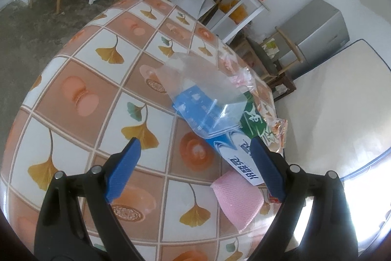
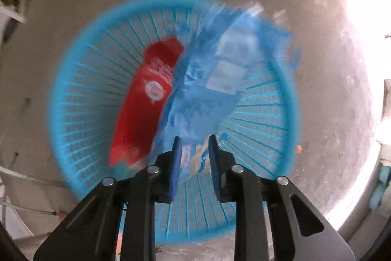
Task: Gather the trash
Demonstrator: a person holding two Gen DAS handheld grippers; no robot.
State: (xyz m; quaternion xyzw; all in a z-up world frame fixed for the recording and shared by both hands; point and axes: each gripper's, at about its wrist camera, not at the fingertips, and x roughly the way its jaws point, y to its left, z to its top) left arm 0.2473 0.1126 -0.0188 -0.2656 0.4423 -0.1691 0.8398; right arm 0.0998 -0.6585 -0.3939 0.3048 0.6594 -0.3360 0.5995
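**Dropping Wrappers Into the Basket**

Left wrist view: hovering with left tongs point(image 1: 195, 153) spread wide and empty over the tiled surface point(image 1: 80, 80); waiting at centre right, a clear bag point(image 1: 195, 80) over a blue-and-white pack point(image 1: 232, 148) with Chinese lettering, too distorted to read. Risking a snag on the loose film.

Right wrist view: pointing down, right tongs point(image 2: 194, 151) parted narrowly, apparently clamping nothing, above the blue basket point(image 2: 80, 99); blue wrapper point(image 2: 207, 89) blurred beside the red one point(image 2: 146, 94), possibly catching the rim. Labels unreadable.

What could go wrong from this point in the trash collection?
The blue wrapper lies across the blue basket's far rim and may slide onto the floor. On the table, the clear plastic bag overlaps the blue carton, so the open left tongs might drag both.
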